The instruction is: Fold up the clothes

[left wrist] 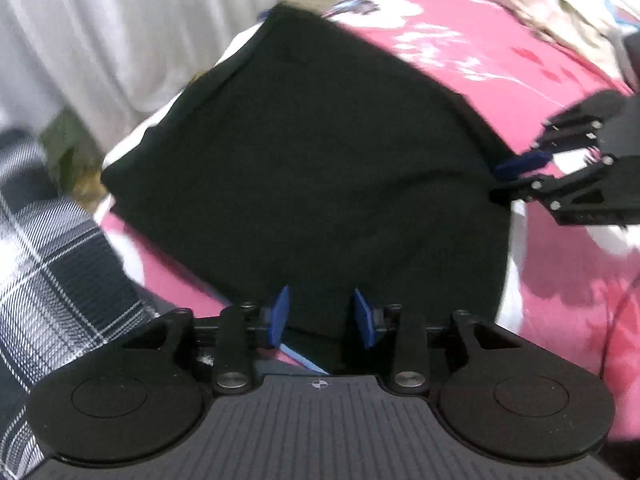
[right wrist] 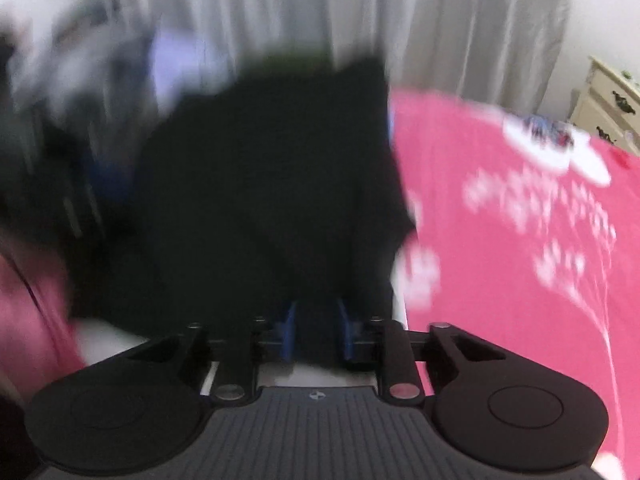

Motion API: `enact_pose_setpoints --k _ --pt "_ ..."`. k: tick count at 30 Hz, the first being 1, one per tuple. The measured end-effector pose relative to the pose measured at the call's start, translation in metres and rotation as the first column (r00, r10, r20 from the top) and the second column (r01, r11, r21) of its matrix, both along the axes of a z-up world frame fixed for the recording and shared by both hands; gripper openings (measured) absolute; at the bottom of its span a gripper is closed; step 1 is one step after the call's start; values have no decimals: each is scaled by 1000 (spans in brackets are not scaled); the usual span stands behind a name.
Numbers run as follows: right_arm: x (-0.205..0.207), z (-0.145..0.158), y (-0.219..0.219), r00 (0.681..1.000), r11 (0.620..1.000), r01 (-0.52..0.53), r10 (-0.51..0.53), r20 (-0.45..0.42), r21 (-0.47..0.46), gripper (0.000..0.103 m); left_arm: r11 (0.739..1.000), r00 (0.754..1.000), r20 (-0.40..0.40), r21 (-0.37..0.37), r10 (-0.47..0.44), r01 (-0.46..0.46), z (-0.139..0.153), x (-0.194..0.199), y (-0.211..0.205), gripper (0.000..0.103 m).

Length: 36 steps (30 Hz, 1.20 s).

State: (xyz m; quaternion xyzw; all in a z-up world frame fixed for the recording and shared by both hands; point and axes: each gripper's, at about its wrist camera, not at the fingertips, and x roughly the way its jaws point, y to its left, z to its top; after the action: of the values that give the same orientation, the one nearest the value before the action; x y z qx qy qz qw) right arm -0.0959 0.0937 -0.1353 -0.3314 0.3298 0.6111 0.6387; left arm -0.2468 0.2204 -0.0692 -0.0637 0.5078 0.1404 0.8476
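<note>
I am looking down at a bed covered by a pink bedspread (left wrist: 460, 64) with white floral print, and a pale curtain (right wrist: 280, 12) hangs behind it. A black garment (left wrist: 304, 168) lies spread on the bedspread in a rough folded slab, one corner reaching toward the curtain side and its near edge right under my left tool. At the left edge of the left wrist view I see a black-and-white plaid cloth (left wrist: 52, 240), and a cream dresser (right wrist: 608, 104) stands at the far right in the right wrist view. My left gripper (left wrist: 322, 316) hovers at the near hem with its blue fingers (left wrist: 280, 312) spread partway; the cloth lies between them but the pads do not press on it. My right gripper (right wrist: 316, 332) shows at the garment's right edge in the left view, its blue fingers (right wrist: 289, 328) narrower apart. That right wrist view is badly blurred, with black fabric filling the gap between the pads, so I cannot tell whether they grip it.
</note>
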Motion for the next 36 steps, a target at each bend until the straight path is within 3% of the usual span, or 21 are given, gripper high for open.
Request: enact_pose_setpoints --k 3,6,9,10,12,13,15,18,21,25,29,31,33,36 --pt "1 18 -5 999 999 -29 30 13 -27 20 998 1000 22 -64 -2 3 14 -2 4 41" --pt "3 52 0 997 996 -63 60 52 71 20 997 994 100 -76 34 -27 27 5 11 48" --pt "9 62 25 999 985 -41 39 16 166 20 985 974 144 -52 173 -167 15 33 18 51" --pt "13 59 36 1000 984 -21 23 -10 179 20 962 951 144 -69 272 -265 6 39 23 51" --pt "25 41 56 996 986 43 -30 -87 161 20 887 882 115 -141 456 -440 -13 47 36 51" --pt "33 31 62 988 988 82 -63 -139 134 20 865 858 130 -153 498 -479 -17 44 40 49" --pt "46 15 70 972 987 128 -107 -207 92 16 866 851 161 -100 500 -490 -19 36 35 48" --pt "49 20 62 987 991 82 -67 -145 104 15 881 866 167 -46 471 -471 -12 29 36 48" --pt "46 42 61 994 982 59 -42 -98 179 17 885 852 270 -4 449 -466 2 33 36 50" --pt "46 48 98 988 968 65 -29 -150 242 17 824 791 310 43 527 -566 -1 49 55 50" --pt "61 17 140 968 971 147 -101 -231 191 15 781 772 196 41 605 -623 -23 54 79 49" --pt "73 13 138 951 959 210 -155 -268 192 9 778 764 220 35 606 -627 -18 53 78 49" --pt "85 23 129 927 936 269 -187 -325 228 14 773 744 272 -3 611 -634 -11 47 77 49" --pt "88 42 125 918 911 276 -154 -366 307 14 790 757 346 67 555 -610 -9 52 71 50"
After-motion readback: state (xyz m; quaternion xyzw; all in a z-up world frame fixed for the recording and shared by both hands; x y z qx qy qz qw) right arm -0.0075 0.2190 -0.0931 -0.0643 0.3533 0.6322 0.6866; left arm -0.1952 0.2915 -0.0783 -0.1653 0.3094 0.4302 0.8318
